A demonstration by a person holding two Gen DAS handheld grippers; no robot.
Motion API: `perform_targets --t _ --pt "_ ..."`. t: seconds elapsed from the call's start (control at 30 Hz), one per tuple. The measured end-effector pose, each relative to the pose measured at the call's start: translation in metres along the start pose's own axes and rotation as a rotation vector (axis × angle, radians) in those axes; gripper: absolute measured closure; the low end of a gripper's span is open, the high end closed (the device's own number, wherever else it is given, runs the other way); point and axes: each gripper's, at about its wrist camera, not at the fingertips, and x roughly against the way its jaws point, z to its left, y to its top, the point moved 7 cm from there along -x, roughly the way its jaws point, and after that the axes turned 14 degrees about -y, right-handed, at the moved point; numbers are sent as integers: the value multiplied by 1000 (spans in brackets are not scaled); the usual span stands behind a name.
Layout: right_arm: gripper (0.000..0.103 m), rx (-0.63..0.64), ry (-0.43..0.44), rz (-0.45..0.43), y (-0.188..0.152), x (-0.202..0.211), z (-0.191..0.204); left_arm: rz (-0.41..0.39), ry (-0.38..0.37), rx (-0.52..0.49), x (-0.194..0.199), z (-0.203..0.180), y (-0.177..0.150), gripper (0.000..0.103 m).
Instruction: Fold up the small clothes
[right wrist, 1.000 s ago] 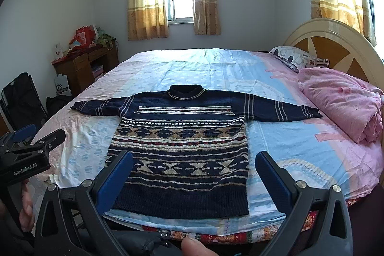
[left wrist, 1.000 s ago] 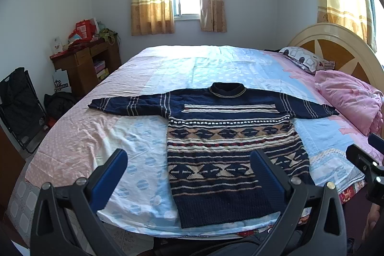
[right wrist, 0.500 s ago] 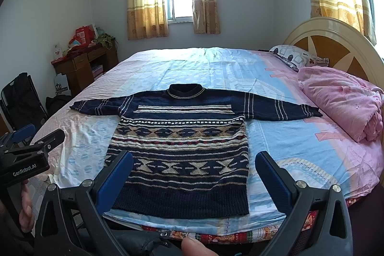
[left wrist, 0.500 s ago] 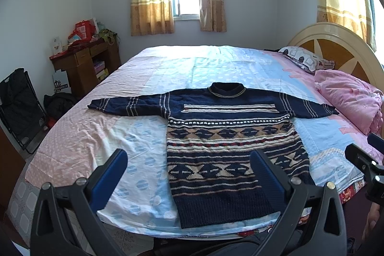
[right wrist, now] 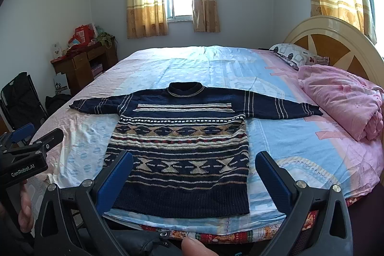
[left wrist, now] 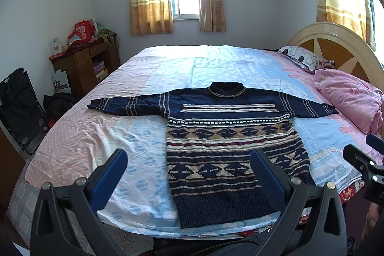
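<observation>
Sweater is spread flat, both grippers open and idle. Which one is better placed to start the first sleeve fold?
Probably the right gripper: in its view the sweater sits centred between its open fingers. The left gripper is offset, with mostly bare sheet between its fingers. The margin is small; neither touches the sweater.

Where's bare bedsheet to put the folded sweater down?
Free: the wide sheet beyond the sweater collar toward the window; also sheet under each outstretched sleeve. Crowded: headboard side, with pink quilt and pillow. Both grippers, left gripper and right gripper, hover open.
</observation>
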Motion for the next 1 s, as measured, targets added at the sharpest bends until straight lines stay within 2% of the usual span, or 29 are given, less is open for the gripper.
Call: perform_targets --t 1.0 --pt "1 -2 -2 14 -7 -7 0 0 2 -5 -1 -1 -1 0"
